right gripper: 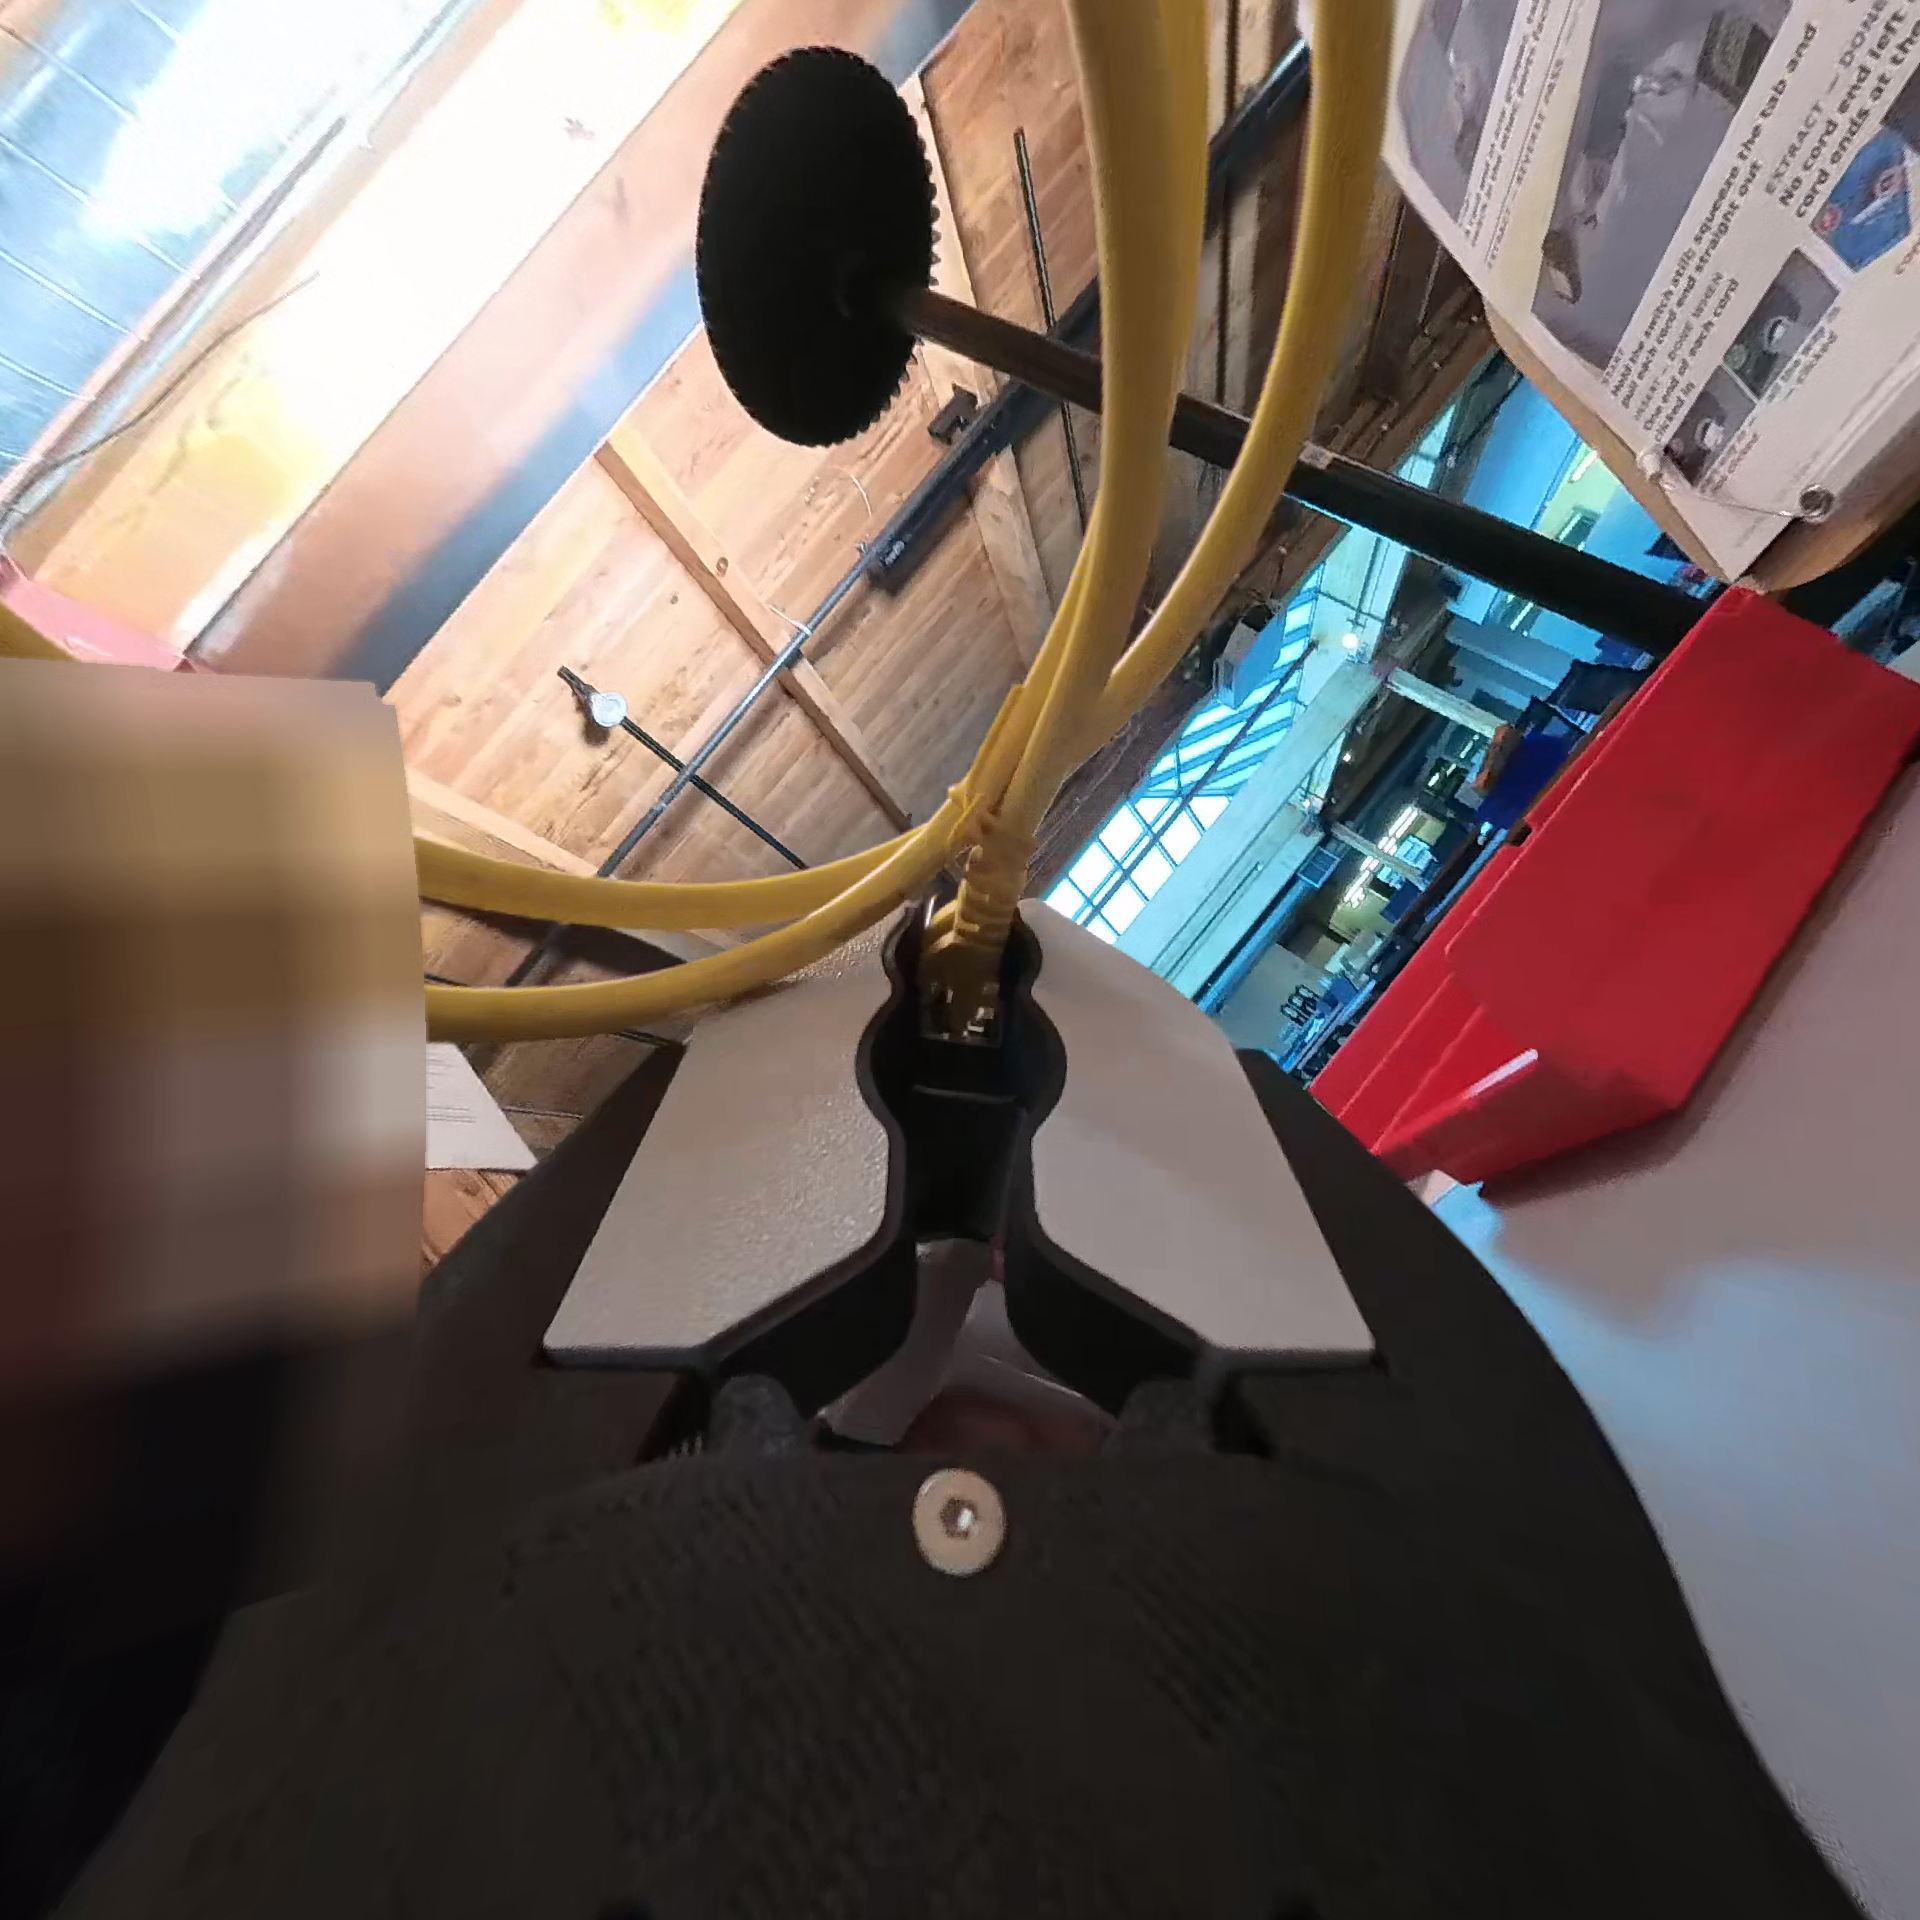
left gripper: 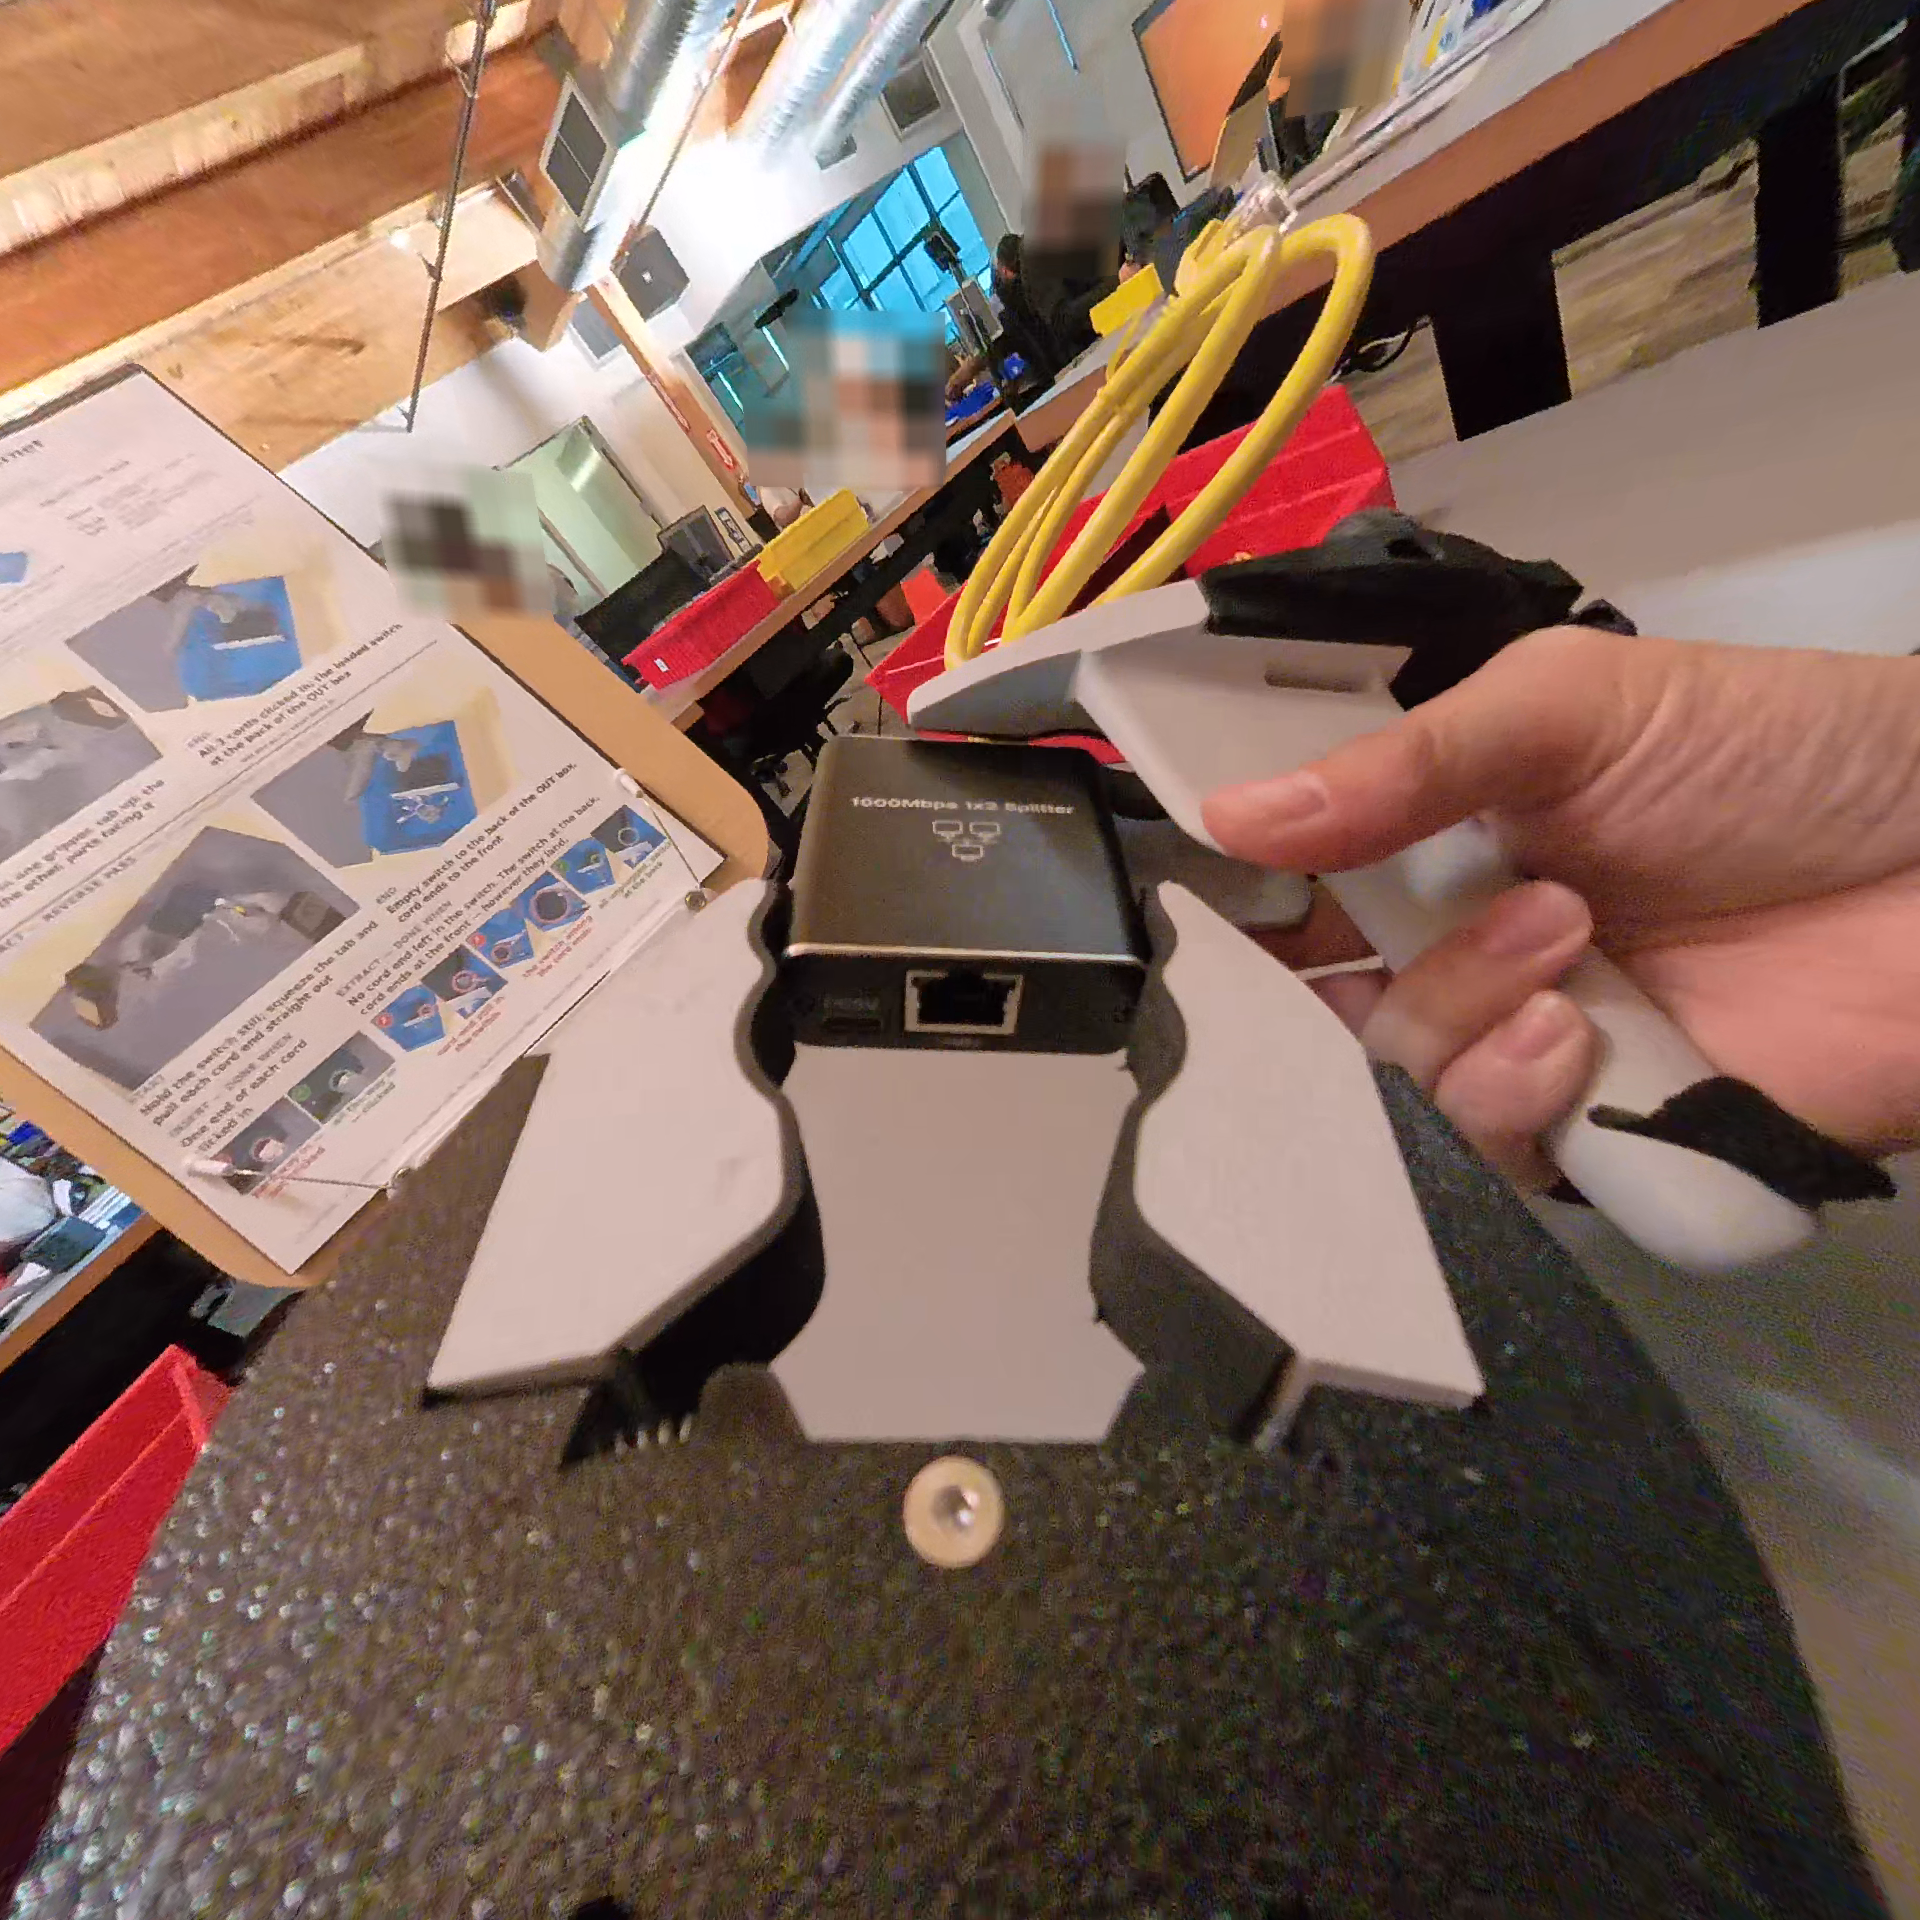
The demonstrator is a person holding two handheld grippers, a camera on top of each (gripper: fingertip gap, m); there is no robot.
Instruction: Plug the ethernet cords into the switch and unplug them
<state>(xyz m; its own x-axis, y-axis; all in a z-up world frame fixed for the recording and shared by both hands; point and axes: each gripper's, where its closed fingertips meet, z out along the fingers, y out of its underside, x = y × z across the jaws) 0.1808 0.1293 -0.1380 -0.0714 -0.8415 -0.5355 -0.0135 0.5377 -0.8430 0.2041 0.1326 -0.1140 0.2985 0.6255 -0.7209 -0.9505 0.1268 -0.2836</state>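
Note:
A black metal switch (left gripper: 961, 862) sits between the grey fingers of my left gripper (left gripper: 961, 914), which is shut on its sides; an empty port faces the camera. My right gripper (right gripper: 961, 935) is shut on the plug (right gripper: 966, 997) of a yellow ethernet cord (right gripper: 1132, 416), whose loops rise beyond the fingers. In the left wrist view the right gripper (left gripper: 1039, 675) is held in a hand (left gripper: 1662, 831) just behind and right of the switch. The yellow cord (left gripper: 1174, 436) loops up from it, with a clear plug at the top.
A printed instruction sheet on cardboard (left gripper: 260, 779) stands to the left. Red bins (left gripper: 1288, 468) lie behind the switch on a grey table (left gripper: 1714, 468) and show in the right wrist view (right gripper: 1662, 883). A black disc on a rod (right gripper: 816, 249) is overhead. Only a small space, under 4 cm, lies between the two pairs of fingers.

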